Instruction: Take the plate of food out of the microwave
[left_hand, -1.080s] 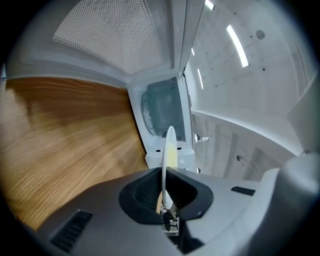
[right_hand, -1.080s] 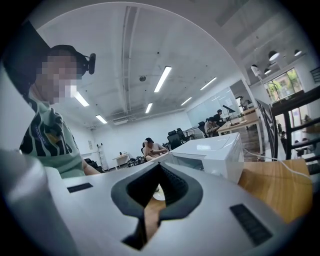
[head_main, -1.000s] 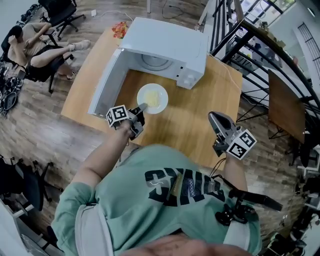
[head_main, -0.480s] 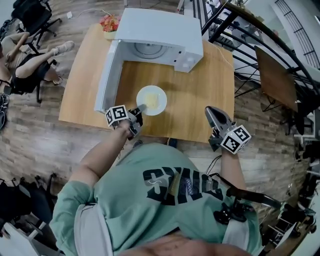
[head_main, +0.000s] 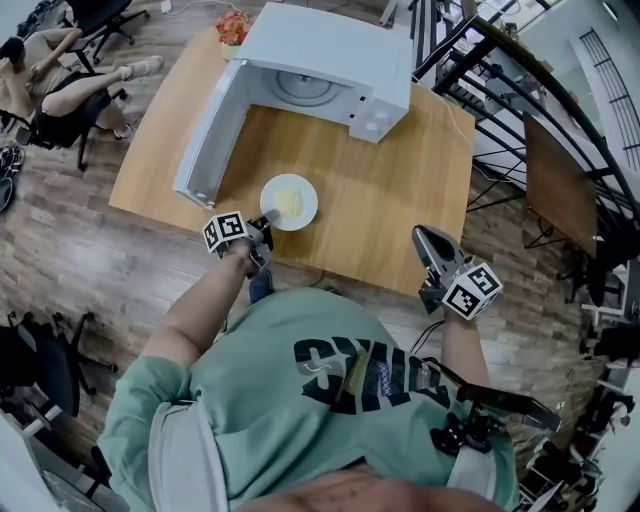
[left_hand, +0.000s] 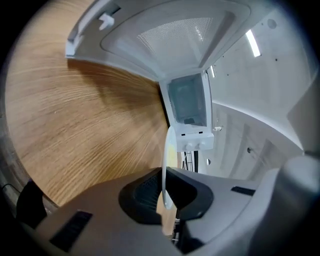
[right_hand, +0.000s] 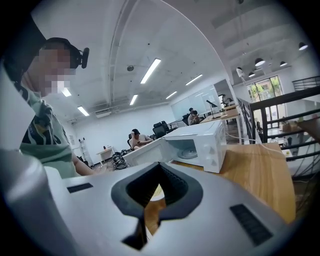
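At the left, the microwave's door stood swung wide open over the wooden table. Just in front of it, the person's bare left forearm reached forward from the shoulder, stretched out over the table's near edge. The left gripper at its end pointed ahead and slightly downward. Its jaws were clamped on the near rim of the white plate, which showed edge-on between the dark pads in the left gripper view. The plate, carrying yellow food, was outside the microwave, over the near part of the table in front of the open cavity. Whether it rested on the wood could not be told. To the right, well apart from the plate, the right gripper was held close to the body beyond the table's near edge. It pointed forward, its jaws drawn together on nothing.
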